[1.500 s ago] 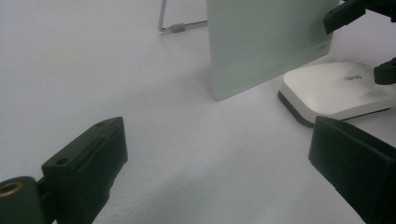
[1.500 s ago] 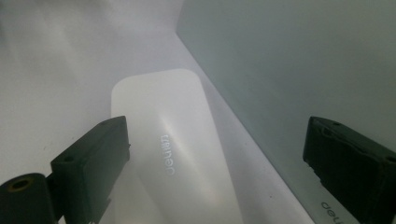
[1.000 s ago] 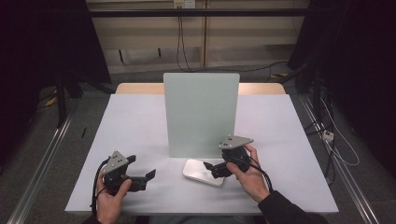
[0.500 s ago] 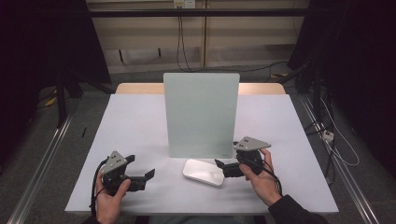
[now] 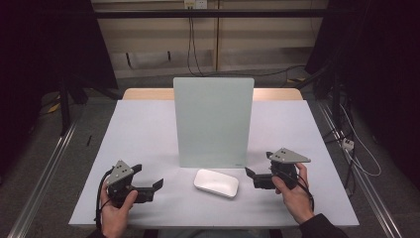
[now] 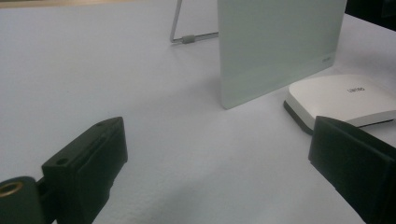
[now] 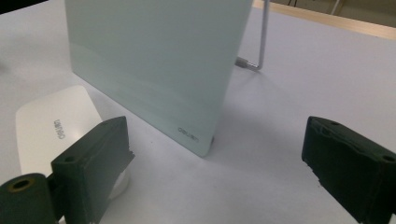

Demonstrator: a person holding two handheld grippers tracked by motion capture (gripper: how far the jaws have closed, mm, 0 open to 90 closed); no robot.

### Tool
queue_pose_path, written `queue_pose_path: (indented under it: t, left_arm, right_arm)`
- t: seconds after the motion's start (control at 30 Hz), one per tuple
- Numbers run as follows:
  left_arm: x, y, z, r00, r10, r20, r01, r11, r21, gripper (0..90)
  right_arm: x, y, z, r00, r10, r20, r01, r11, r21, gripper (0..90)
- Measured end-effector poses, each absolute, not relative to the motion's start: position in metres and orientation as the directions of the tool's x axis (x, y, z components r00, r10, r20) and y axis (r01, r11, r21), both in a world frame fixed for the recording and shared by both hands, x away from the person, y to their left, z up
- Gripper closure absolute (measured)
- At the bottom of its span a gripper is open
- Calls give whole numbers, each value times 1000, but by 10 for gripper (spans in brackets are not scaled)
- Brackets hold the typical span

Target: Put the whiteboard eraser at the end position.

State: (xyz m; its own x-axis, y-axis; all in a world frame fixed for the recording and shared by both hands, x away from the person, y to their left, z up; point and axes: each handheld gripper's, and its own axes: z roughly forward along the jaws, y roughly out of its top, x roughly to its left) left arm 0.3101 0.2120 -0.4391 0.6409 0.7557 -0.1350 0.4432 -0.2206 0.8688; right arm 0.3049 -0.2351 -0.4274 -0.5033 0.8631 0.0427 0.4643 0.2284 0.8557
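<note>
Here, both claws gape empty, and the right claw (image 5: 251, 177) risks nudging the white device (image 5: 216, 183) into the upright board (image 5: 213, 121).

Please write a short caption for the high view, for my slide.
Two open hand-held claws, left and right, flank a white pad before an upright board.

Bright, even light falls on the white bench (image 5: 148, 134), while the room around it is very dark, almost black at both sides. Shadows are soft and faint; a pale one lies under the white mouse (image 5: 216, 183) between the two tongs. There is no strong glare. In the left gripper view and the right gripper view, the black jaws up close look a bit blurry, and the board (image 7: 154, 65) beyond them looks sharper.
</note>
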Motion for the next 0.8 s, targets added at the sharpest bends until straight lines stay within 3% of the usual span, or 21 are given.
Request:
queue_pose_path:
  t: [0.8]
  left_arm:
    - [310, 214, -438, 627, 768, -131, 435, -206, 876, 44]
  right_arm:
    - [285, -281, -446, -380, 924, 50, 476, 149, 867, 76]
